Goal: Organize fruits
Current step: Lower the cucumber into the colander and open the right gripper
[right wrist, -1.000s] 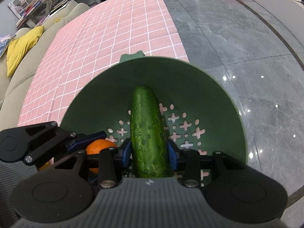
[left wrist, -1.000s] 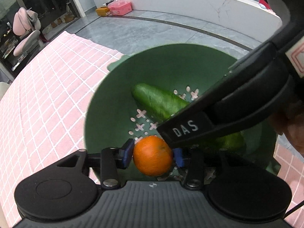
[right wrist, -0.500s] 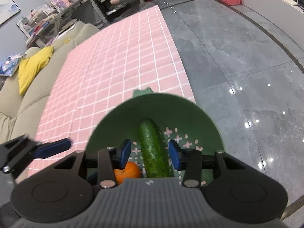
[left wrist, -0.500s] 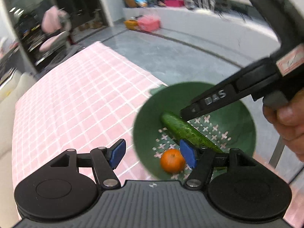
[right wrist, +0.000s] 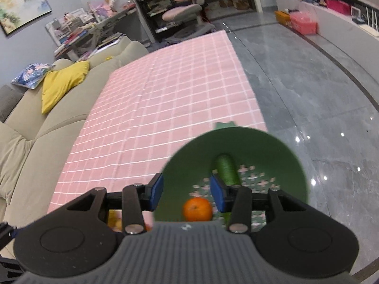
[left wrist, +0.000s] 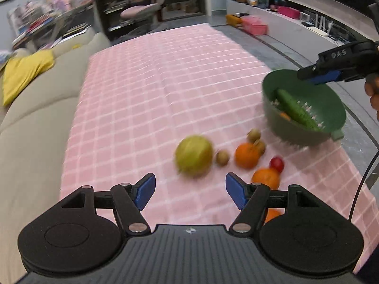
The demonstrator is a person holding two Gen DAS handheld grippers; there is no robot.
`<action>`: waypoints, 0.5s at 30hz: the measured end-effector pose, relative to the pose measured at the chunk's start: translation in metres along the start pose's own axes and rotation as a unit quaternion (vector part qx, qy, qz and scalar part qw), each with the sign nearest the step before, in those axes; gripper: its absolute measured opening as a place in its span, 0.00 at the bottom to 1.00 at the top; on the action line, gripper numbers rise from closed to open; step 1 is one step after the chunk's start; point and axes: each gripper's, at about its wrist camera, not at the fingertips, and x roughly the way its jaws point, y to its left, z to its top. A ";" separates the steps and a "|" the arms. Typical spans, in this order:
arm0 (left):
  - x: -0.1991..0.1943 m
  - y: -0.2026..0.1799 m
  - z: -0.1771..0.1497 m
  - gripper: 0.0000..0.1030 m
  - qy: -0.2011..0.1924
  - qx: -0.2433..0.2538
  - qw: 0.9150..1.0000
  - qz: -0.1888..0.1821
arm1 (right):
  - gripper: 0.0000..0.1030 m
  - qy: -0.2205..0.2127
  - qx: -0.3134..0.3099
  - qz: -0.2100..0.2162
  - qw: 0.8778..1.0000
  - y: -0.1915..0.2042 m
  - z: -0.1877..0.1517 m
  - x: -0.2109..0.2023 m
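Note:
In the right wrist view a green colander bowl (right wrist: 189, 156) on the pink checked cloth holds a cucumber (right wrist: 227, 170) and an orange (right wrist: 197, 209). My right gripper (right wrist: 187, 191) hangs open above the bowl with nothing between its pads. In the left wrist view my left gripper (left wrist: 190, 188) stands open and empty over the cloth. Just ahead of it lie a yellow-green round fruit (left wrist: 193, 156), an orange (left wrist: 247, 155), a second orange (left wrist: 265, 177), a small red fruit (left wrist: 277, 163) and brown kiwis (left wrist: 222, 157). The bowl (left wrist: 291, 132) sits to their right, under the right gripper (left wrist: 324, 75).
A beige sofa (left wrist: 35, 123) with a yellow cushion (left wrist: 23, 73) runs along the table's left side. The cloth's right edge drops to a grey floor (right wrist: 319, 90). The bowl stands close to that edge. A pink chair (right wrist: 182, 11) stands beyond the far end.
The left gripper let go of the orange in the bowl, opened wide and swung back and left over the loose fruit. The right gripper released the cucumber and rose.

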 end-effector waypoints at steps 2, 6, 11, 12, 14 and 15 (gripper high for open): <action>-0.010 0.010 -0.010 0.78 0.002 -0.003 1.000 0.011 | 0.41 -0.008 -0.012 0.006 1.000 0.016 -0.009 -0.008; -0.024 0.029 -0.032 0.78 -0.004 -0.012 1.000 0.017 | 0.41 -0.013 -0.047 0.016 0.999 0.049 -0.036 -0.020; -0.021 0.046 -0.050 0.80 -0.007 -0.032 0.999 0.015 | 0.40 0.014 -0.071 0.016 0.997 0.064 -0.078 -0.021; -0.018 0.047 -0.052 0.80 -0.003 -0.034 0.999 0.015 | 0.40 0.022 -0.071 0.011 0.997 0.064 -0.086 -0.020; -0.016 0.046 -0.051 0.80 -0.004 -0.032 0.999 0.013 | 0.40 0.037 -0.066 -0.001 0.997 0.061 -0.101 -0.015; -0.015 0.044 -0.051 0.80 -0.007 -0.028 0.999 0.013 | 0.40 0.044 -0.063 -0.009 0.997 0.059 -0.106 -0.012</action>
